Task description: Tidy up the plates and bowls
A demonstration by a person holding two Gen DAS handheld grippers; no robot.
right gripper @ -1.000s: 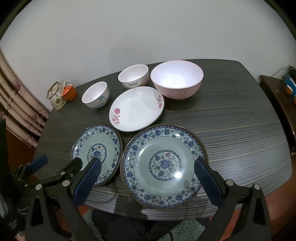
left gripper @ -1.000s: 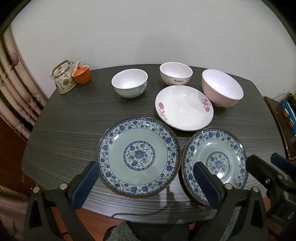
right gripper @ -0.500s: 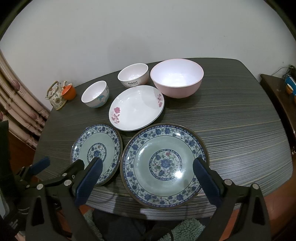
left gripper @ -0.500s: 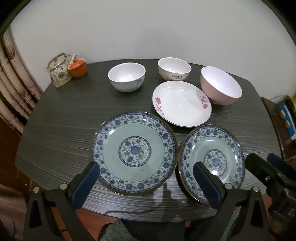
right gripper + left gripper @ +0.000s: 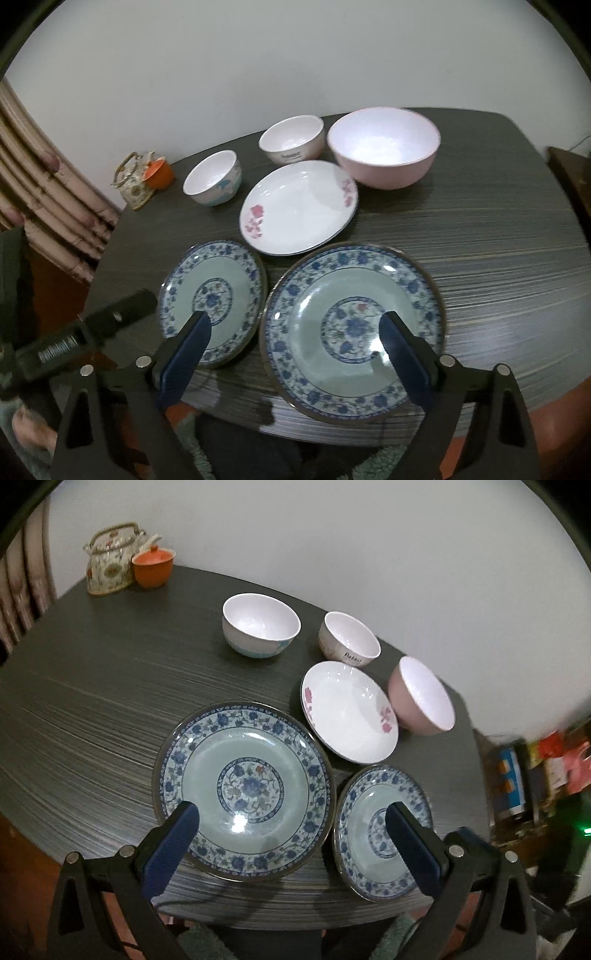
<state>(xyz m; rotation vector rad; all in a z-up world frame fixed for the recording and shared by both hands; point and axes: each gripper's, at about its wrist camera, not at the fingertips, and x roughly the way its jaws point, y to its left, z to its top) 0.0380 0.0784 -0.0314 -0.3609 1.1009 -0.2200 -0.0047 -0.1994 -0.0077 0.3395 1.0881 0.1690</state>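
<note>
Left tongs (image 5: 291,834) spread, right tongs (image 5: 295,343) closing on nothing above 2 glazed plates (image 5: 352,328): stiff, slippery, breakable, best pinched at the near rim.

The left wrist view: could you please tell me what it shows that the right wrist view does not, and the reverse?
Only the left wrist view shows the blurred colourful clutter beside the table. Only the right wrist view shows the left gripper from the side. Both show the large blue plate, small blue plate, white floral plate, pink bowl, lettered bowl, blue-trimmed bowl, teapot and orange cup.
</note>
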